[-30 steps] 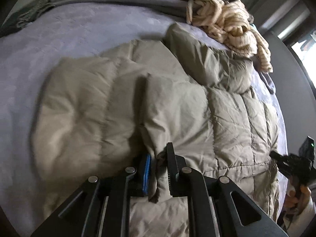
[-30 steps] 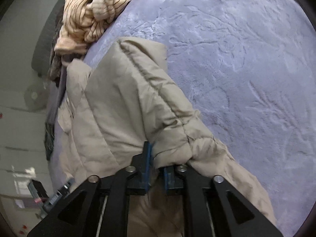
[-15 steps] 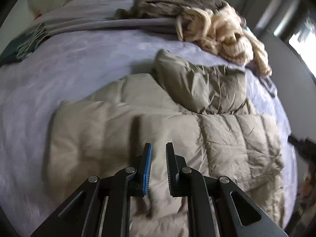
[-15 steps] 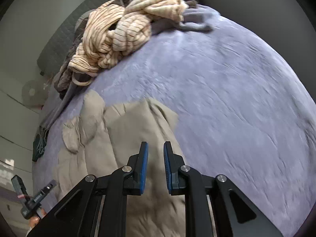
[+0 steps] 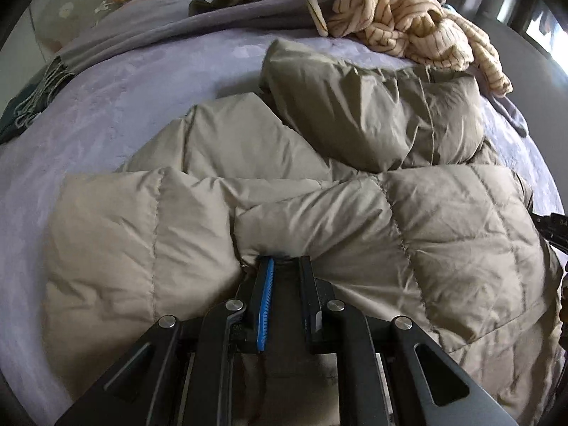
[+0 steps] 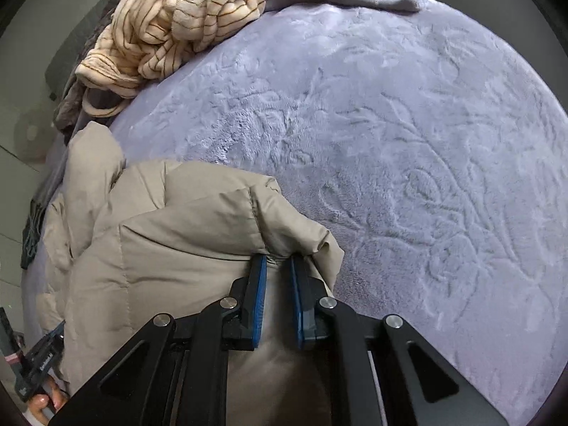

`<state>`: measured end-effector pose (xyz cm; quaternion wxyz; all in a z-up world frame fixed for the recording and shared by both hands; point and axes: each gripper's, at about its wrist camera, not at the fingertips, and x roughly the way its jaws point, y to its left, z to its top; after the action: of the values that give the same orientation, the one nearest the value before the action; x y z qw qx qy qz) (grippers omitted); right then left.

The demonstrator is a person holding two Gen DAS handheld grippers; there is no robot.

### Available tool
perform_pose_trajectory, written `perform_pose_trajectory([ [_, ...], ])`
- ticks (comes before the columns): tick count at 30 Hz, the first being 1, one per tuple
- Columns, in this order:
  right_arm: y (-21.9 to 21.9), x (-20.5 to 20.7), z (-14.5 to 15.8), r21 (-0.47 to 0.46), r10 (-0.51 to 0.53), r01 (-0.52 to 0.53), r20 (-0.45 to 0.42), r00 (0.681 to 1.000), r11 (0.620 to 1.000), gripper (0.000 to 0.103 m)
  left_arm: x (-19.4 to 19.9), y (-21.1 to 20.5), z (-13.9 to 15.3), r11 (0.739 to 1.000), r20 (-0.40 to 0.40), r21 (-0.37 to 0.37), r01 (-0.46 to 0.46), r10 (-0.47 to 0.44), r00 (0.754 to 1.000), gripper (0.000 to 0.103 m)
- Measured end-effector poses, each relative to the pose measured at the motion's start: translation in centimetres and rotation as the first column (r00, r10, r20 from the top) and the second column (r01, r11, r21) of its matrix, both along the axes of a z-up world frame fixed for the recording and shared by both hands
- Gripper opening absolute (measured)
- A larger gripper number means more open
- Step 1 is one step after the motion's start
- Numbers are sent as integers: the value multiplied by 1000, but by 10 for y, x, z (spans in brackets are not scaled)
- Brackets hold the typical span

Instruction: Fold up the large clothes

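Two grips on one hem: the jacket (image 5: 319, 213) should go over as a single panel. I judge the step to be taking up its near edge for the next fold. To do it well, both hands should rise together and carry that edge straight over the jacket's middle. If they keep level with each other, the padded quilting rolls instead of buckling. Down filling springs back, so the fold will likely want pressing flat once laid.

The right gripper (image 6: 278, 261) has just been closing its jaws. A puckered fold at the jacket's near right corner sits nipped between the tips.

The left gripper (image 5: 284, 261) stands all but closed, its tips against the jacket's near edge where two quilted panels meet. Something dark shows between the tips. Whether cloth is truly pinched there I cannot tell, so that hold is worth checking before lifting.

The jacket is beige, puffy and stitched in broad squares, with soft creases. It lies already doubled on itself, and a plump part, hood or sleeve, rests across its far side.

Under the jacket spreads a lilac blanket (image 6: 426, 142) embossed with leaves. Beyond the jacket's far side a striped cream heap (image 5: 408, 10) is bundled.
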<state>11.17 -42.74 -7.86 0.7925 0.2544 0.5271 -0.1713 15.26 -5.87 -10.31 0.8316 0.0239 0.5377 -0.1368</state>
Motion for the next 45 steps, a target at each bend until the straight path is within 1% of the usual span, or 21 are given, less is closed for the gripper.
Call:
perform_pose_trajectory([
  [2, 3, -4, 13, -23, 17, -17, -1, 1000, 1000, 15, -6, 5, 10, 1000, 5, 4, -8, 8, 1000, 16],
  [5, 11, -19, 34, -47, 45, -44, 28, 999, 998, 17, -23, 18, 26, 999, 20, -34, -1, 2, 1000, 16],
  [7, 24, -37, 46, -80, 73, -70, 35, 997, 994, 17, -38, 23, 29, 999, 10, -44, 17, -17, 1000, 16],
  [9, 36, -53, 50, -108, 93, -89, 28, 995, 990, 17, -51, 22, 23, 999, 1, -4, 39, -39, 999, 16],
  [11, 45, -65, 48, -135, 107, -105, 8, 994, 985, 17, -58, 22, 13, 999, -9, 30, 43, -42, 999, 16],
  [13, 50, -73, 39, -146, 126, -128, -20, 992, 981, 16, -62, 26, 6, 1000, -18, 4, 27, -26, 999, 16],
  [16, 46, -73, 27, -133, 138, -141, -34, 990, 981, 16, -61, 27, 2, 1000, -13, -2, 19, -19, 1000, 16],
  [18, 44, -70, 23, -118, 133, -138, -42, 990, 983, 16, -59, 28, 5, 1000, -20, 0, 15, -15, 1000, 16],
  [21, 44, -72, 33, -108, 112, -115, -34, 993, 987, 17, -57, 33, 17, 1000, -29, 2, -18, 18, 999, 16],
  [24, 44, -82, 43, -78, 88, -89, -19, 996, 993, 18, -60, 39, 27, 999, -42, -1, -49, 49, 998, 16],
  [25, 44, -86, 45, -65, 78, -79, -19, 997, 995, 19, -62, 40, 28, 999, -47, 2, -52, 52, 998, 16],
  [27, 44, -91, 48, -49, 63, -65, -25, 998, 997, 24, -67, 39, 32, 998, -58, 35, -53, 55, 997, 16],
  [29, 43, -97, 51, -31, 43, -44, -30, 999, 999, 34, -72, 37, 34, 997, -62, 54, -45, 49, 997, 16],
  [33, 48, -105, 56, -11, 42, -43, -34, 999, 999, 36, -84, 34, 40, 997, -65, 61, -41, 45, 997, 16],
  [35, 50, -107, 56, -3, 51, -51, -41, 998, 999, 41, -90, 33, 43, 996, -59, 76, -49, 53, 997, 16],
  [38, 53, -114, 57, 21, 49, -48, -43, 998, 999, 42, -98, 32, 45, 995, -57, 86, -59, 64, 996, 16],
  [39, 53, -116, 58, 29, 47, -46, -43, 998, 999, 42, -100, 32, 45, 994, -58, 87, -63, 68, 996, 23],
  [40, 53, -118, 58, 36, 45, -43, -43, 998, 998, 43, -103, 33, 46, 994, -59, 89, -67, 72, 996, 44],
  [41, 54, -121, 59, 43, 45, -43, -44, 998, 998, 46, -107, 33, 48, 992, -54, 99, -82, 88, 995, 103],
  [43, 56, -125, 62, 51, 51, -49, -44, 998, 997, 49, -116, 35, 57, 985, 10, 123, -122, 122, 993, 102],
  [45, 57, -129, 65, 59, 63, -60, -44, 997, 996, 51, -124, 33, 62, 984, 15, 134, -115, 114, 993, 102],
])
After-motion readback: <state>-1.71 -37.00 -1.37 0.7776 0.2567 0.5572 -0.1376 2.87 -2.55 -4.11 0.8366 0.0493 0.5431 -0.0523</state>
